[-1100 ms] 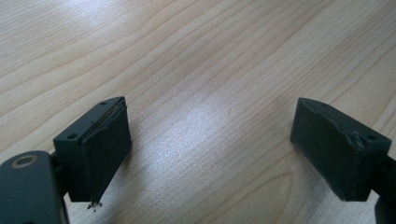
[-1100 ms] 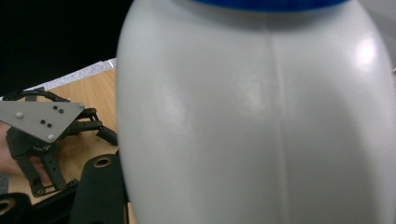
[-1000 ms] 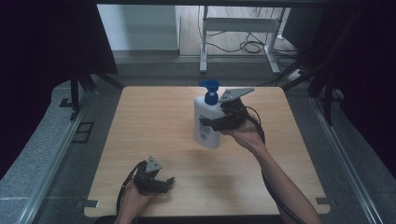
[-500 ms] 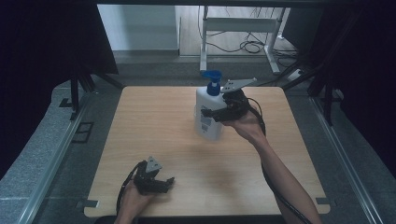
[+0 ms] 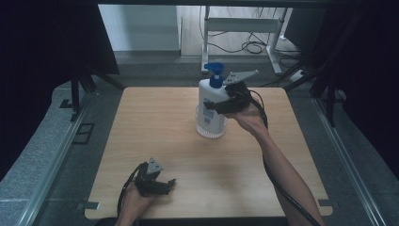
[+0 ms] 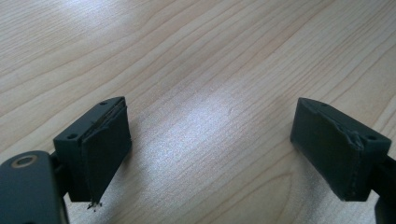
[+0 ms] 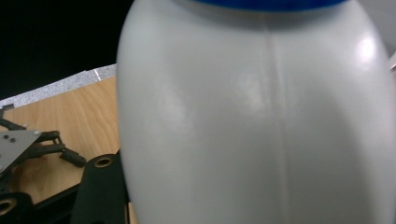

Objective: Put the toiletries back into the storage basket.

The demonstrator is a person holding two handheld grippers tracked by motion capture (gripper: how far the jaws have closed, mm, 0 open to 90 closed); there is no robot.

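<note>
A white pump bottle [image 5: 207, 120] with a blue pump head [image 5: 215, 74] stands upright over the far middle of the wooden table [image 5: 155, 122]. My right gripper [image 5: 215, 105] is shut on its body from the right side, about halfway up. In the right gripper view the bottle [image 7: 261, 116] is very close. Whether its base touches the table I cannot tell. My left gripper [image 5: 168, 184] lies low at the table's front left, open, nothing between its jaws [image 6: 210, 149]. It also appears far off in the right gripper view [image 7: 44, 147].
Bare wood lies between the two grippers. Beyond the far edge are a metal frame [image 5: 240, 28] and loose cables [image 5: 256, 47] on the floor. Dark curtains hang on both sides, and metal rails [image 5: 56, 155] run beside the table.
My right gripper has carried the bottle away from the person and higher in the high view. The left gripper has stayed where it was, open.
</note>
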